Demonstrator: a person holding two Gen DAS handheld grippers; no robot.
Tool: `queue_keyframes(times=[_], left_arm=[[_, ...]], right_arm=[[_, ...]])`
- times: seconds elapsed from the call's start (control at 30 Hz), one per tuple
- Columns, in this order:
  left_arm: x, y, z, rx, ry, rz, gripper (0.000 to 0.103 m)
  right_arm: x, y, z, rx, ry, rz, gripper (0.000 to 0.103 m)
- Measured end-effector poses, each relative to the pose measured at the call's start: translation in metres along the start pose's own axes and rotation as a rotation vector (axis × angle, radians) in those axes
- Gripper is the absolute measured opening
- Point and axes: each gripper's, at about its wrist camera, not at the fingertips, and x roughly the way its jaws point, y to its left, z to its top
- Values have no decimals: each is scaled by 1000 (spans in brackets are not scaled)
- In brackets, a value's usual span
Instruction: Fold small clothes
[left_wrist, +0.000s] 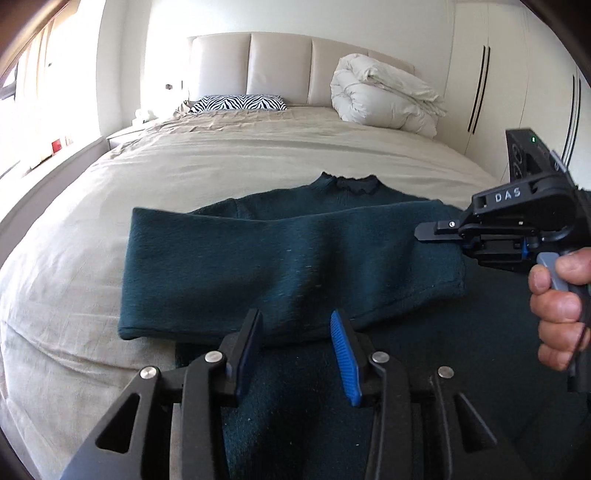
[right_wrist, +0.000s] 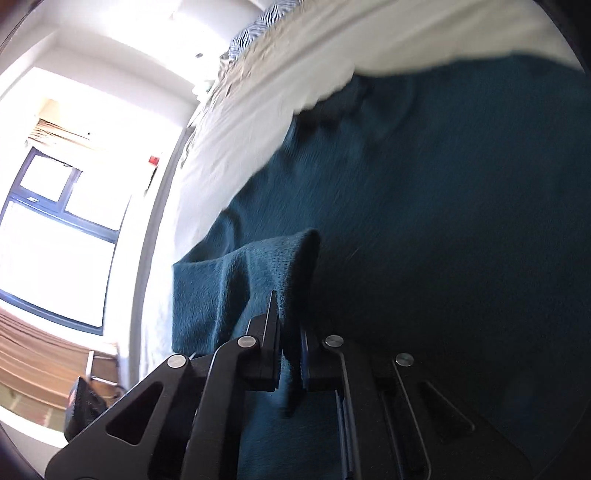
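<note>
White raised letters "DAS" stand on the black body of the right gripper (left_wrist: 428, 234), seen from the left; no other text is legible.

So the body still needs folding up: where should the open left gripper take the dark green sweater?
Probably at the sweater's bottom hem on its own side, coming in low from the near edge. The left gripper is open just above that spot, the sleeve lies flat across the chest, and the right gripper is already shut on fabric.

wrist views, angled down, close, sharing sweater (left_wrist: 288, 254)
</note>
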Motion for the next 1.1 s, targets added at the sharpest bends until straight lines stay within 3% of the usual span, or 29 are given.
queue_keyframes(times=[0.1, 0.13, 0.27, 0.37, 0.6, 0.63, 0.83, 1.1], left_arm=[[-8, 24, 7, -107, -11, -42, 40], [-10, 35, 10, -140, -18, -44, 35], [-9, 75, 27, -241, -24, -36, 23], [-6, 97, 46, -279, -30, -29, 22], [8, 103, 78, -244, -26, -25, 22], [12, 102, 80, -236, -18, -28, 18], [44, 89, 76, -203, 55, -45, 17], [65, 91, 77, -200, 92, -40, 17]], right_arm=[[-20, -10, 17, -50, -47, -101, 6], [-25, -16, 24, -58, -59, -136, 7], [-44, -45, 34, -39, -76, -179, 7], [-46, -60, 40, -15, -78, -206, 6], [-65, -91, 41, -7, -96, -255, 6], [-66, -91, 44, -17, -99, -267, 6], [-65, -90, 43, -55, -98, -311, 6], [-52, -100, 44, -40, -89, -325, 6]])
